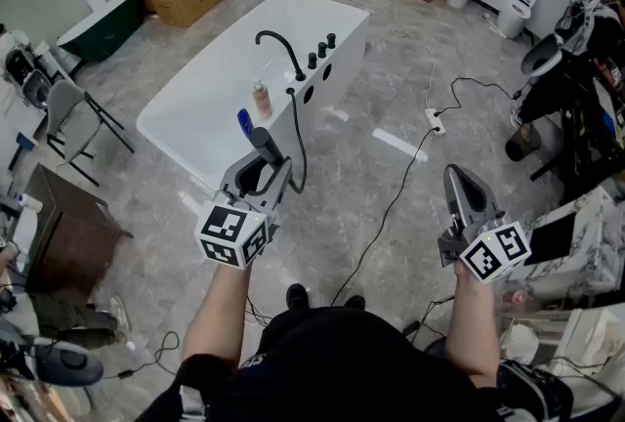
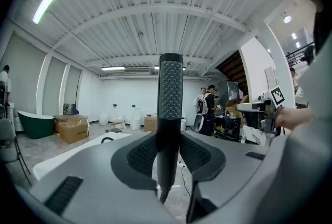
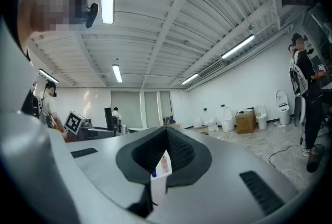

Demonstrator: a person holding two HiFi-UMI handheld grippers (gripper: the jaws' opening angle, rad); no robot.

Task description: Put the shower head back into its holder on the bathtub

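Looking down in the head view, the left gripper (image 1: 259,171) grasps the slim black shower head (image 1: 264,141) near the white rectangular bathtub (image 1: 210,83); the right gripper (image 1: 459,186) is well apart. Left gripper view: both pads pinch the upright shower head. Right gripper view: jaws clenched together, empty.

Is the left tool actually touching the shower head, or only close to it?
Touching. The left gripper view shows the left tool with its jaws closed against both sides of the dark stem of the shower head, which stands upright between them.
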